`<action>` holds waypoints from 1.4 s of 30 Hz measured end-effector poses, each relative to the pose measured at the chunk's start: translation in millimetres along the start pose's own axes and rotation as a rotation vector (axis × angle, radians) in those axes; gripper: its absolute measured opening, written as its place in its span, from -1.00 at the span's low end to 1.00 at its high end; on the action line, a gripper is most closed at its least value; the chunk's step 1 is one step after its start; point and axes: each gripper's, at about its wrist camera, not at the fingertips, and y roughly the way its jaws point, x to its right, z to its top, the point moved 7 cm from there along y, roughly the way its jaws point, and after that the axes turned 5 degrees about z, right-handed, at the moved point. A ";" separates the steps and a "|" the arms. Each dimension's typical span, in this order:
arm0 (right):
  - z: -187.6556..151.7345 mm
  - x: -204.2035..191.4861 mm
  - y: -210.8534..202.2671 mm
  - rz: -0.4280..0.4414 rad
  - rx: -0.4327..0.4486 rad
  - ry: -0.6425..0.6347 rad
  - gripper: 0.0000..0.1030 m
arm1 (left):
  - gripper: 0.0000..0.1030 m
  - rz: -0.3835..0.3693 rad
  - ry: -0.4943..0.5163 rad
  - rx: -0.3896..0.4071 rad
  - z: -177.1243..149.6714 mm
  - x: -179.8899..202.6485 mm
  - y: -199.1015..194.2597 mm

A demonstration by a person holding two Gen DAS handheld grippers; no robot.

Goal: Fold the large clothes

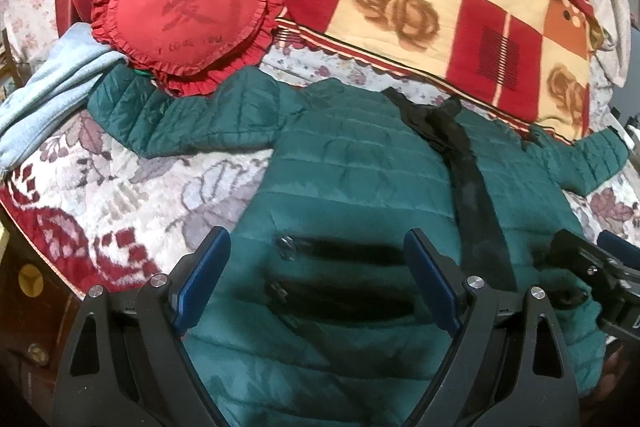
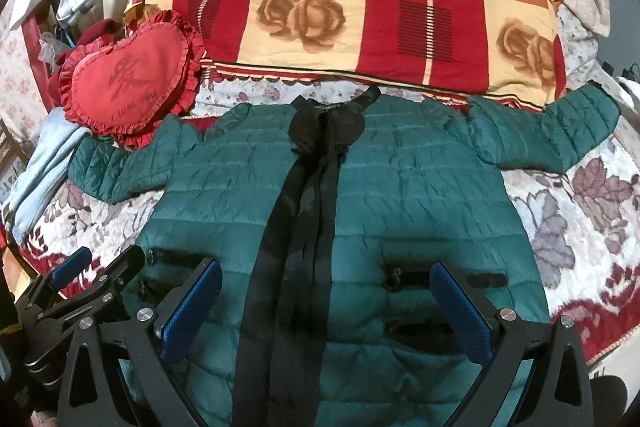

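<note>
On bed [image 2: 592, 203]: jacket [image 2: 400, 187] collar far-side, lengthwise.

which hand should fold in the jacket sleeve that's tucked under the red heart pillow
Left. The left tongs hang open over the jacket half whose sleeve runs under the heart pillow; the right tongs would cross over.

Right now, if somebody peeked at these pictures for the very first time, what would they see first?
Probably the big green puffy jacket, spread flat on the flowery bedspread with both sleeves out and a black strip running down its middle. Next, the red heart-shaped pillow by the jacket's sleeve on the picture's left, overlapping it, and the checkered red-and-orange quilt behind. Both grippers, left and right, are open over the jacket's lower part.
</note>
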 end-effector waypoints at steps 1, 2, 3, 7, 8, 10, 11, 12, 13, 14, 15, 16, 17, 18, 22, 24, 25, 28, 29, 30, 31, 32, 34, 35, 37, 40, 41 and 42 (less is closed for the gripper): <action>1.9 -0.5 1.8 0.002 0.000 0.000 1.00 | 0.72 0.004 -0.008 -0.005 1.6 -3.3 2.9; 3.6 -0.8 3.5 0.003 0.000 -0.001 1.00 | 0.72 0.005 -0.018 -0.010 2.6 -6.5 5.8; 5.3 -1.3 5.7 0.005 0.000 -0.002 1.00 | 0.72 0.008 -0.026 -0.015 3.8 -9.4 8.9; 8.5 -1.2 17.8 0.015 -0.020 0.003 1.00 | 0.72 0.028 -0.049 -0.039 9.5 -22.5 21.6; 8.9 -1.0 20.7 0.018 -0.025 0.004 1.00 | 0.72 0.031 -0.056 -0.045 10.8 -25.9 24.2; 10.0 -1.1 26.2 0.029 -0.034 0.004 1.00 | 0.72 0.032 -0.083 -0.066 15.6 -37.4 32.3; 10.9 -1.4 29.2 0.032 -0.040 0.001 1.00 | 0.72 0.033 -0.097 -0.079 18.1 -43.1 36.5; 11.4 -1.7 31.0 0.032 -0.043 -0.004 1.00 | 0.72 0.037 -0.112 -0.090 21.1 -50.1 40.8; 12.5 -2.3 33.3 0.031 -0.047 -0.013 1.00 | 0.72 0.044 -0.128 -0.099 24.8 -57.9 45.4; 13.8 -2.6 34.4 0.030 -0.048 -0.019 1.00 | 0.72 0.052 -0.139 -0.106 27.5 -64.4 49.2; 15.5 -3.1 35.5 0.030 -0.048 -0.025 1.00 | 0.72 0.063 -0.158 -0.117 32.1 -74.8 54.8; 16.4 -3.6 36.0 0.032 -0.047 -0.028 1.00 | 0.72 0.070 -0.177 -0.127 35.7 -85.5 60.1; 17.5 -3.9 36.7 0.035 -0.047 -0.029 1.00 | 0.72 0.080 -0.202 -0.138 40.7 -97.6 66.0; 18.3 -4.2 37.7 0.040 -0.048 -0.028 1.00 | 0.72 0.093 -0.226 -0.148 45.7 -110.6 72.1; 15.9 -4.3 44.7 0.055 -0.071 -0.024 1.00 | 0.72 0.174 -0.328 -0.157 68.0 -171.7 93.8; 13.6 -4.7 48.9 0.063 -0.088 -0.023 1.00 | 0.72 0.210 -0.364 -0.148 76.9 -197.5 101.4; 13.0 -5.0 50.0 0.068 -0.094 -0.021 1.00 | 0.72 0.240 -0.388 -0.139 83.8 -216.6 107.8; 10.9 -7.2 53.5 0.084 -0.112 -0.016 1.00 | 0.72 0.307 -0.437 -0.141 93.8 -256.2 126.3; 10.6 -7.6 54.1 0.085 -0.114 -0.017 1.00 | 0.72 0.325 -0.453 -0.140 95.9 -267.3 131.7; 10.4 -8.1 55.2 0.087 -0.118 -0.018 1.00 | 0.72 0.353 -0.471 -0.135 98.5 -281.1 138.4; 9.4 -8.3 55.3 0.089 -0.120 -0.018 1.00 | 0.72 0.371 -0.486 -0.127 101.1 -292.5 144.8; 8.7 -8.8 57.1 0.092 -0.128 -0.017 1.00 | 0.72 0.379 -0.494 -0.123 102.7 -297.8 148.1; 6.7 -9.2 60.6 0.099 -0.141 -0.013 1.00 | 0.72 0.405 -0.516 -0.105 107.0 -314.8 161.1; 5.9 -9.5 62.4 0.102 -0.148 -0.011 1.00 | 0.72 0.415 -0.518 -0.101 108.6 -320.2 166.4; 3.3 -9.3 66.6 0.107 -0.166 -0.005 1.00 | 0.72 0.436 -0.519 -0.102 112.2 -329.9 178.8; 0.5 -8.2 70.8 0.107 -0.182 0.000 1.00 | 0.66 0.418 -0.504 -0.094 118.0 -332.7 194.5; -0.1 -7.3 72.1 0.105 -0.187 0.001 1.00 | 0.48 0.398 -0.497 -0.094 119.3 -332.8 200.5; -0.3 -6.8 73.2 0.104 -0.189 0.002 1.00 | 0.20 0.385 -0.491 -0.096 119.7 -332.5 204.5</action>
